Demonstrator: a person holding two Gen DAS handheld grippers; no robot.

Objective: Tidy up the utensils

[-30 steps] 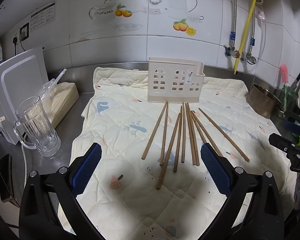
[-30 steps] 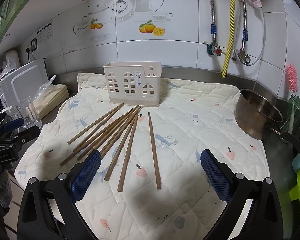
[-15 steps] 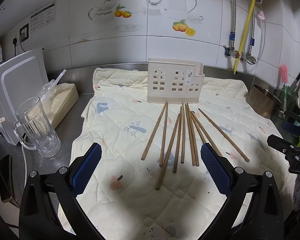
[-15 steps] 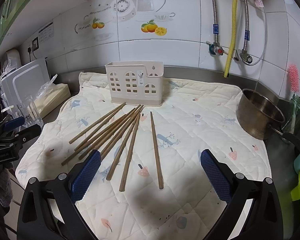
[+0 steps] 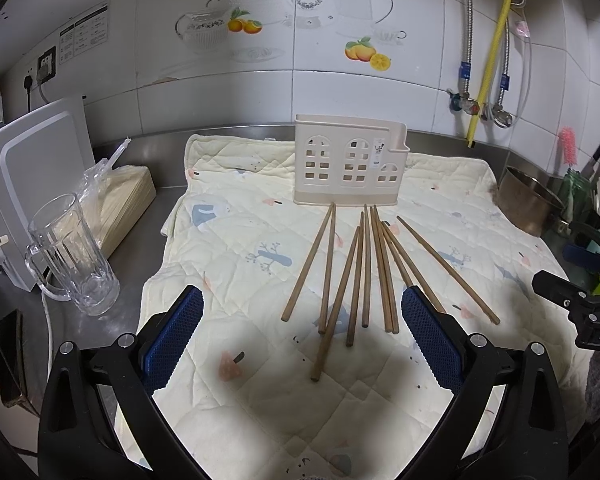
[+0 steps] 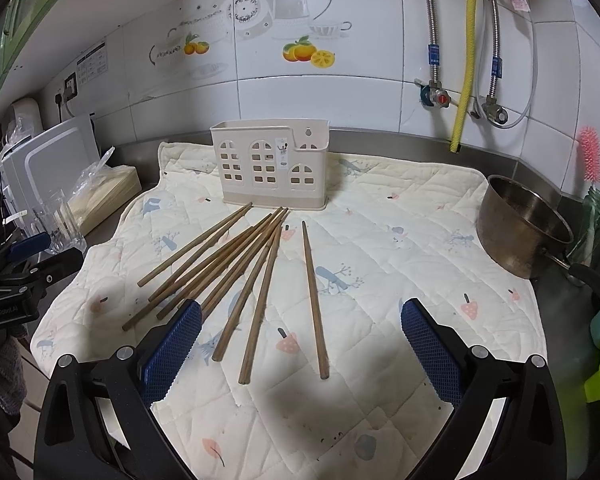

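Several brown wooden chopsticks lie fanned out on a cream quilted mat, tips toward a beige plastic utensil holder with window cut-outs that stands upright at the back. They also show in the right wrist view, with the holder behind them. My left gripper is open and empty, hovering above the near ends of the chopsticks. My right gripper is open and empty, above the rightmost chopsticks.
A glass mug, a bagged stack and a white board stand left of the mat. A steel pot sits at the right, with a pink brush and green items behind. Pipes hang on the tiled wall.
The right gripper has crept a little forward and down toward the chopsticks. The left gripper has barely moved. Nothing was picked up.
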